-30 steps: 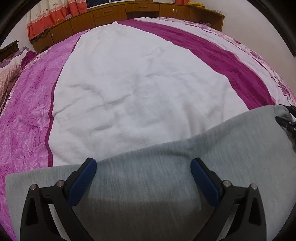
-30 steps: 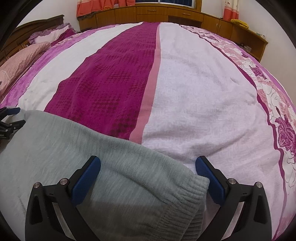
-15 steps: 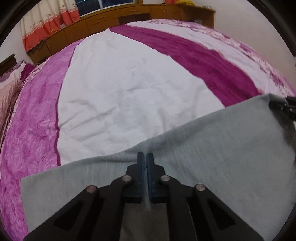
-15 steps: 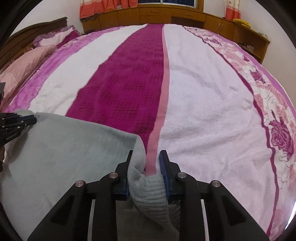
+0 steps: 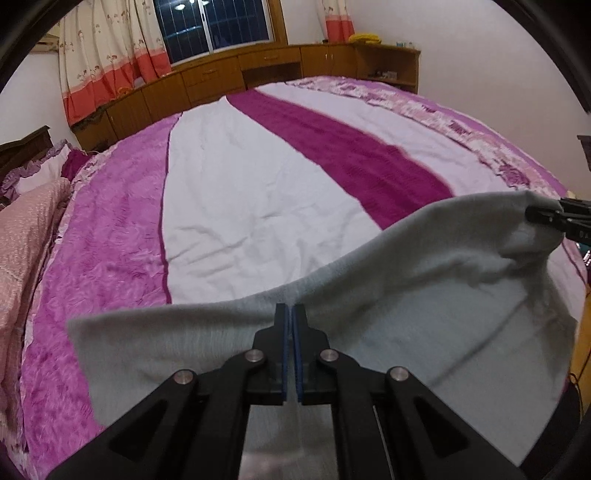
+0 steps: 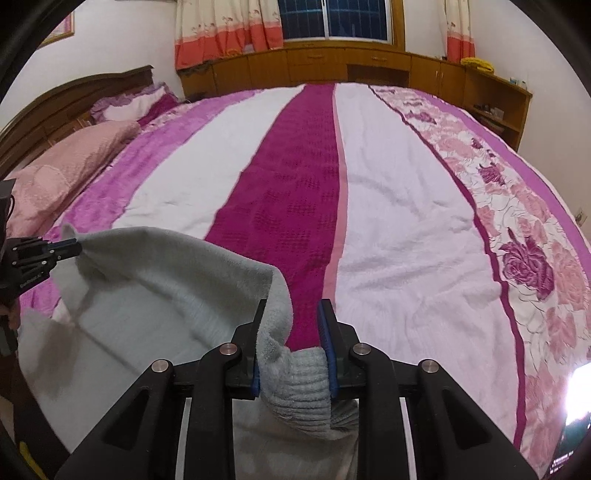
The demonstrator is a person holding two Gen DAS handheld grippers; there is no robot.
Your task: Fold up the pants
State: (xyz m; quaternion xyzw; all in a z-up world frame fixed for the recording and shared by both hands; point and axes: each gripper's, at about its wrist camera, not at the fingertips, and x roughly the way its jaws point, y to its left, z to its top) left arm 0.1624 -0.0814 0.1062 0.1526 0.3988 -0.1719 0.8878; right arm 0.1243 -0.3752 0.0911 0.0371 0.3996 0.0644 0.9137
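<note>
Grey pants (image 5: pixel 388 295) are held raised over the bed (image 5: pixel 240 192): left tool (image 5: pixel 290 314) is pinched fully closed on a thin edge, right tool (image 6: pixel 291 332) clamped narrowly on the ribbed cuff (image 6: pixel 306 380). Both tools are best carried forward level and together, the cloth kept taut, so the fold is laid square on the bedspread.

Home bedroom. Large bed (image 6: pixel 388 221) fills both views, covered in a striped spread of magenta, white and pink with a rose-print border. Pink pillow (image 6: pixel 70 170) at the head, against a dark wooden headboard (image 6: pixel 74 96). Low wooden cabinets (image 5: pixel 236 77) with drawers line the far wall under a window (image 5: pixel 218 26), dark outside. Floral curtains (image 5: pixel 107 55) with orange hems. Something yellow on the cabinet top (image 5: pixel 364 37), possibly bananas; too small to tell.
</note>
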